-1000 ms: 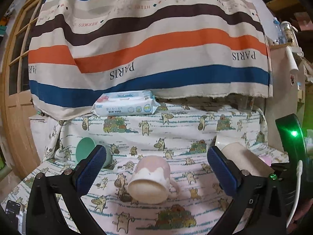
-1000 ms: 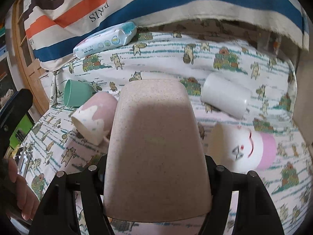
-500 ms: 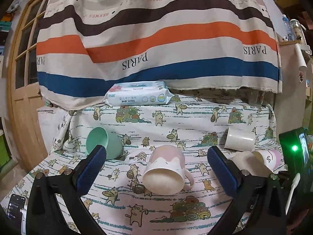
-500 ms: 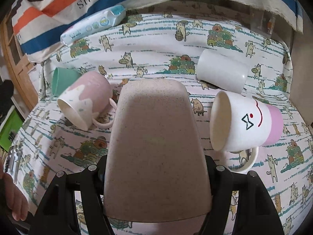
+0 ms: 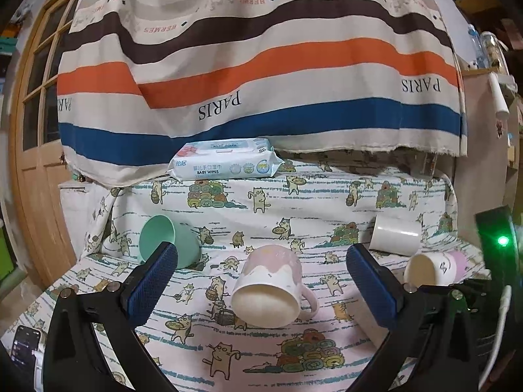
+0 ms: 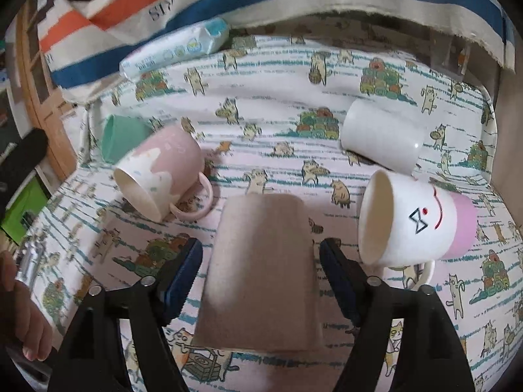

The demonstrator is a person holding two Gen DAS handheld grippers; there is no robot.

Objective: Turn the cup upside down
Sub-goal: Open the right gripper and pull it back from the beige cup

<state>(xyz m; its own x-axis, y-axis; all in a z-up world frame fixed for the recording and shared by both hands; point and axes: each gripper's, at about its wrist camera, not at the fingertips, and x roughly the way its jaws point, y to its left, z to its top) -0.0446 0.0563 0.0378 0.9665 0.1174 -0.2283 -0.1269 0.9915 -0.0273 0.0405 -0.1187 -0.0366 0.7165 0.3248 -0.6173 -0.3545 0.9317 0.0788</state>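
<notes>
A beige speckled cup [image 6: 261,271] stands upside down on the cat-print cloth [image 6: 278,130], rim down. My right gripper [image 6: 261,261] is open around it, with a small gap between each pad and the cup wall. A pink-and-white mug [image 5: 271,285] lies on its side, mouth toward my left gripper [image 5: 261,281], which is open and empty, hovering in front of it. The same mug shows in the right wrist view [image 6: 160,176].
A teal cup [image 5: 166,241], a plain white cup [image 5: 395,235] and a white mug with a face and pink base [image 6: 415,219] lie on their sides. A baby-wipes pack [image 5: 225,163] sits at the back under a striped hanging cloth [image 5: 261,65].
My right gripper has set the beige cup down on the cloth and opened off it. My left gripper has drawn back, so the pink mug looks farther away.
</notes>
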